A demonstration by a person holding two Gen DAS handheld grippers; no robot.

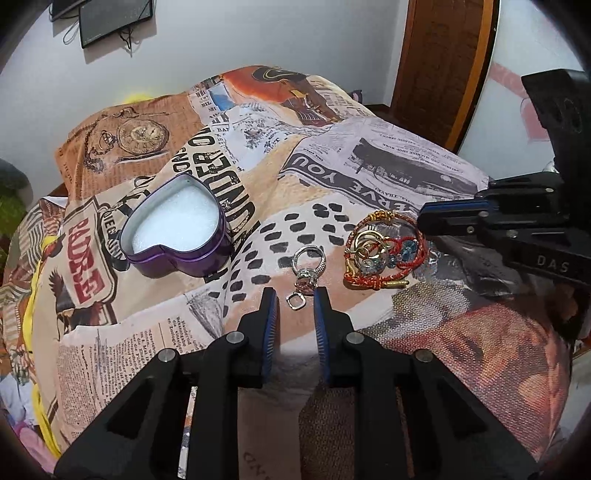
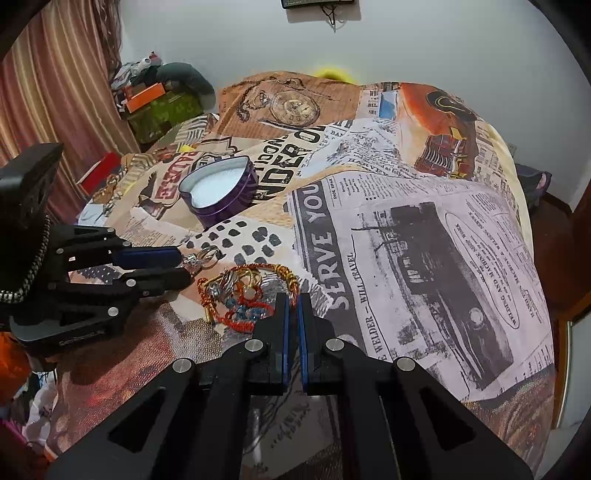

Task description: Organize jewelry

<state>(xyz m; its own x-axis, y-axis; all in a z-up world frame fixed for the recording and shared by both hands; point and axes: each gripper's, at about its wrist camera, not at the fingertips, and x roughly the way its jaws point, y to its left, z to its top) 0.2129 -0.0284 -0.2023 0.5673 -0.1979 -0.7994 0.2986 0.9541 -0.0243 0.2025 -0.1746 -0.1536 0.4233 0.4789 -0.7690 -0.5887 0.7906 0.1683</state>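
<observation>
In the left wrist view, the left gripper (image 1: pixel 294 295) sits at lower centre with its blue-padded jaws apart, a small silver square pendant (image 1: pixel 294 301) lying on the cloth between the fingertips; the pads do not press on it. Just above it lies a cluster of silver rings (image 1: pixel 309 264), touching or nearly touching the pendant. To the right of these, near the middle right of the frame, is a tangled heap of jewelry (image 1: pixel 380 254): a red-and-gold cord bracelet around gold rings and blue beads. An open purple heart-shaped tin (image 1: pixel 177 229) with a white lining stands at centre left, well apart from the heap. Everything rests on a patchwork newspaper-print bedspread (image 1: pixel 369 177) covering a bed.

The right gripper (image 2: pixel 293 297) shows at lower centre of its own view, jaws closed together, tips at the lower right edge of the jewelry heap; whether they pinch a strand of the bracelet cannot be told. In the left wrist view it enters from the right edge, pointing at the heap. A dark screen (image 1: pixel 110 18) hangs on the wall at upper left.
</observation>
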